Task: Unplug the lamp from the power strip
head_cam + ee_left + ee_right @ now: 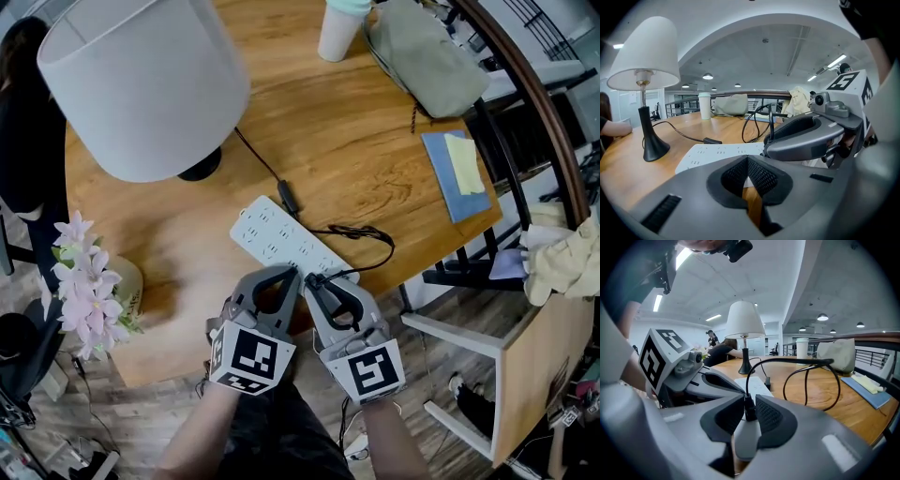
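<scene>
From the head view, the white power strip (272, 234) lies on the wooden table (375, 141) at centre frame. Its long axis runs from upper left to lower right. The lamp (141, 84) stands at upper left, and its black cord (361, 232) trails down-right, loops, and ends at the plug (314, 278), which sits at the strip's lower-right end. Both tools meet there: the left gripper (281, 274) has its tips at the strip just beside the plug, and the right gripper (317, 281) is on the plug itself.

In the left gripper view, the two ribbed pads meet at lower centre with nothing between them — only wood shows through the gap below. The strip (722, 152) stretches away toward the left of the frame. I'd guess this tool is there to steady the strip, though I can't tell whether it touches it.

In the right gripper view, the jaws are clamped on the small black plug (749, 408), which stands upright between the pads. Its cord (787, 361) rises from the top and arcs over to the right.

The grasp looks made and the pull not yet — the plug appears still seated, prongs down into the strip. The next move likely calls for a straight lift along the plug's upright axis, away from the strip's face, while the strip is kept from rising with it.
</scene>
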